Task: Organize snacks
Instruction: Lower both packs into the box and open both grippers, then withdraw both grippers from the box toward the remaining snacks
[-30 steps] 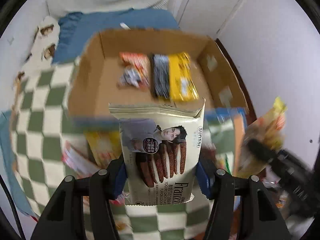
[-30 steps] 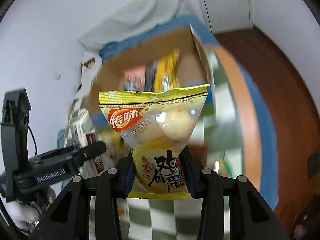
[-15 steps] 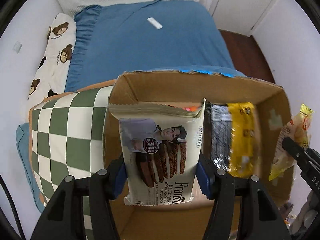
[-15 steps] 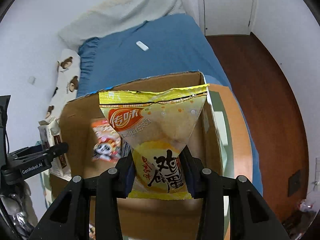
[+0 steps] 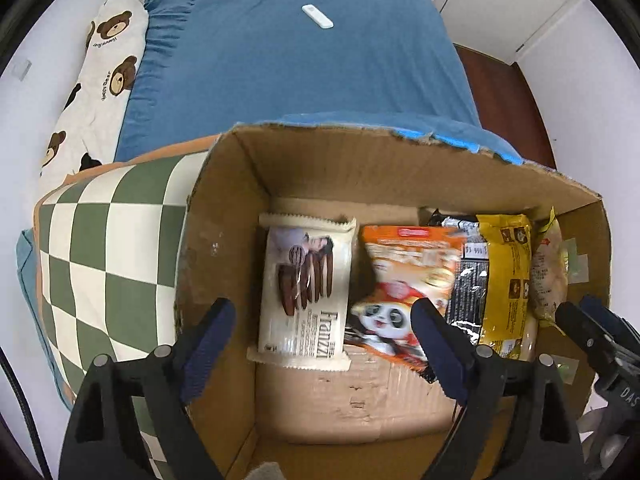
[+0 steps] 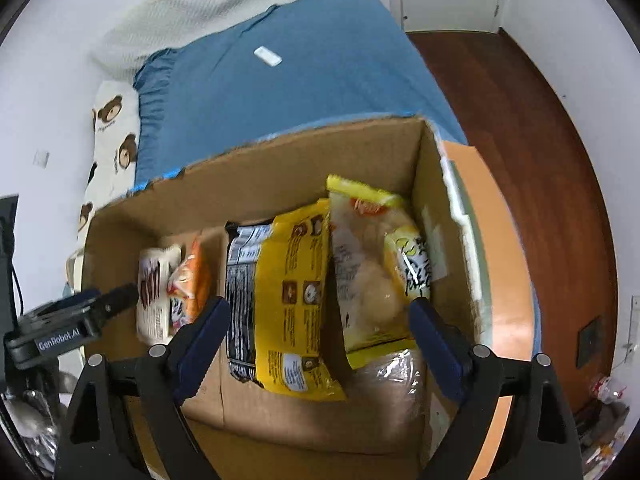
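Cardboard box (image 5: 224, 264) on checkered cloth (image 5: 108, 248) by blue bed (image 5: 300, 76) — both grippers' fingers (image 5: 208, 332) opening, empty.

Orange panda-print snack bag (image 5: 404, 288) in brown cardboard box (image 5: 360, 160): upper print motion-blurred; lower right corner hidden behind blue-padded left gripper finger (image 5: 436, 344). Black-and-yellow packet (image 6: 280, 300): small print illegible. Box near wall cut off by bottom edge.

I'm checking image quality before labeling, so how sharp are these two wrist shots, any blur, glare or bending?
Left wrist: mostly sharp, cream biscuit pack readable, orange panda bag smeared, cardboard box bowed by fisheye. Right wrist: softer, pale yellow snack bag blurred, yellow packet shows mild sheen, dark vignette corners.
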The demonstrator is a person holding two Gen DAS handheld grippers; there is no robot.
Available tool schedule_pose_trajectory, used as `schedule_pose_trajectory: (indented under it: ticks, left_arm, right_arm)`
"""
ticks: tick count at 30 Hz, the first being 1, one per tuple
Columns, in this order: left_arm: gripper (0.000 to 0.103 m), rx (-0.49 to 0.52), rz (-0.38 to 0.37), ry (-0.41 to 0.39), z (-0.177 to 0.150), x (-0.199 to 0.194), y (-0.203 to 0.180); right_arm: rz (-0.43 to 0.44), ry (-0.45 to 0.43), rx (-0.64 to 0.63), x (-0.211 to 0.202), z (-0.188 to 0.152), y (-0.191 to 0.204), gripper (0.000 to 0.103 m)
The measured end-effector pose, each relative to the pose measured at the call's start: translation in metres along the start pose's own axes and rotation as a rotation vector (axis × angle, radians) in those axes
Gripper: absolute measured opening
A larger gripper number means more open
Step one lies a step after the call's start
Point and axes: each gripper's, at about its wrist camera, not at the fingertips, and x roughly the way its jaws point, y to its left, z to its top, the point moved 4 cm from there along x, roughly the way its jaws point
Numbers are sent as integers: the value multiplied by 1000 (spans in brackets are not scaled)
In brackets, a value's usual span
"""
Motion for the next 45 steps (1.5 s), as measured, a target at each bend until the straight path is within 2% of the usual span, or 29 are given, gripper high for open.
schedule_pose_trajectory:
  ticks: [11, 18, 28, 38, 45]
  left_arm:
    - [90, 5, -4, -30, -29, -4, -8]
    - [90, 20, 11, -100, -48, -22, -8]
    - [90, 57, 49, -256, -95, -66, -11]
    - [90, 75, 31, -417, -154, -120, -20]
    - [90, 68, 2, -487, -191, -151, -20]
  right_arm:
    - [-46, 4, -46, 10, -29, 13, 93]
    - [-51, -42, -65, 0, -43, 19, 93]
    - [-79, -181, -127, -48, -82, 25, 93]
    - [-108, -345, -192, -116, -140, 33, 93]
    - [-121, -454, -206, -163, -180, 37, 93]
